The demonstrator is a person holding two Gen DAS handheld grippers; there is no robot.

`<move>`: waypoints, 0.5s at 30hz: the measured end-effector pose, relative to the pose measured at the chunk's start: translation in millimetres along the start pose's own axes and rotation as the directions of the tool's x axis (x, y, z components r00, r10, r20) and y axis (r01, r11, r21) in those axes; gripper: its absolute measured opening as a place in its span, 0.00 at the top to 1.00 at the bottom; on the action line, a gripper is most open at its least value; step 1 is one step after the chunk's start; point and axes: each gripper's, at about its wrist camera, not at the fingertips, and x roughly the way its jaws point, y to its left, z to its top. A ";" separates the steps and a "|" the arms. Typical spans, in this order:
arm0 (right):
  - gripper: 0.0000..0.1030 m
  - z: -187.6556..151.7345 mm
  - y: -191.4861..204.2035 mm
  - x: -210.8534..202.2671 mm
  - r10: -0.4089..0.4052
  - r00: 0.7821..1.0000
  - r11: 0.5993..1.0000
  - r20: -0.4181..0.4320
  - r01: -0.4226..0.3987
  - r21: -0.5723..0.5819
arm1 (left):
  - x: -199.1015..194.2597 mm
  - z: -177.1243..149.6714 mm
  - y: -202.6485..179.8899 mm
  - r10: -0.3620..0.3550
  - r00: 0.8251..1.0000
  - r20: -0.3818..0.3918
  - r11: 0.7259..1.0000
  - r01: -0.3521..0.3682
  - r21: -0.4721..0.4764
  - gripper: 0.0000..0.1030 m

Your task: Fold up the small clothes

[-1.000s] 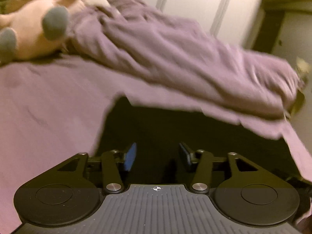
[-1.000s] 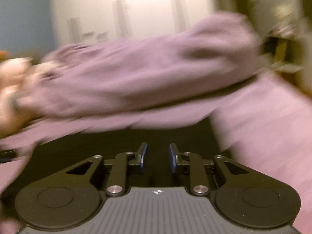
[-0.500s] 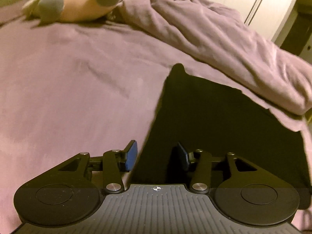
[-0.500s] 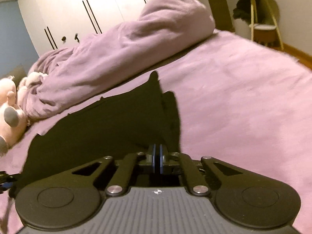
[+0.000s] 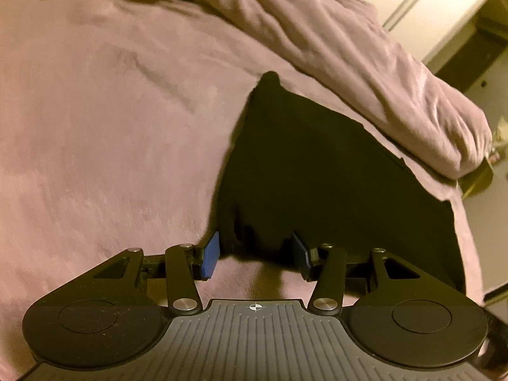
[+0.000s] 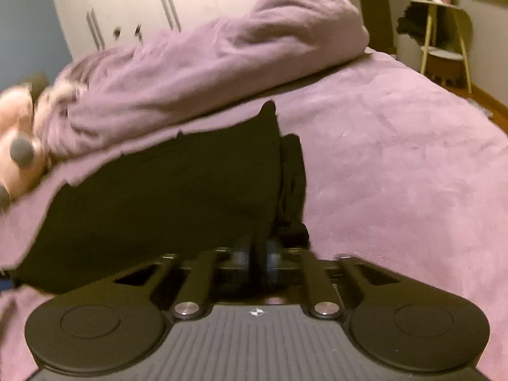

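Bed (image 5: 104, 133) covered in mauve fleece sheet, filling both views. Rumpled mauve blanket (image 6: 206, 63) heaped along far side. Black garment (image 5: 317, 171) spread flat on bed near the front edge, one corner peaked toward blanket, one side doubled into a narrow fold in right wrist view. Pink plush toy (image 6: 19, 146) beside blanket end, apart from garment. Left gripper (image 5: 255, 255) at garment's near corner: fingers (image 5: 211, 255) apart, hem bunched between them, pads not visibly pressing. Right gripper (image 6: 258, 258): fingers together, clamped on garment's folded edge.
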 end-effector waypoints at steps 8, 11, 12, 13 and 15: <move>0.95 -4.9 -16.8 1.1 -0.084 0.996 0.995 -0.009 0.085 0.048 | 2.5 1.3 7.3 -0.023 1.000 -0.013 0.999 0.023 -0.050 0.48; 0.93 -6.2 0.5 1.7 -0.164 0.986 0.986 0.010 0.164 -0.015 | -0.1 3.0 9.3 -0.024 1.000 -0.018 0.998 0.023 -0.063 0.48; 0.91 -4.5 3.1 1.1 -0.177 0.984 0.984 0.011 0.177 0.000 | -1.5 3.3 10.2 -0.026 0.999 -0.022 0.998 0.024 -0.066 0.48; 0.89 -2.7 6.1 -1.5 -0.195 0.981 0.981 0.017 0.195 0.014 | -3.5 3.3 12.0 -0.032 0.999 -0.026 0.997 0.030 -0.069 0.48; 0.86 0.7 15.3 -8.5 -0.238 0.970 0.971 0.055 0.238 0.009 | -5.9 2.5 17.4 -0.060 0.997 -0.045 0.995 0.056 -0.080 0.48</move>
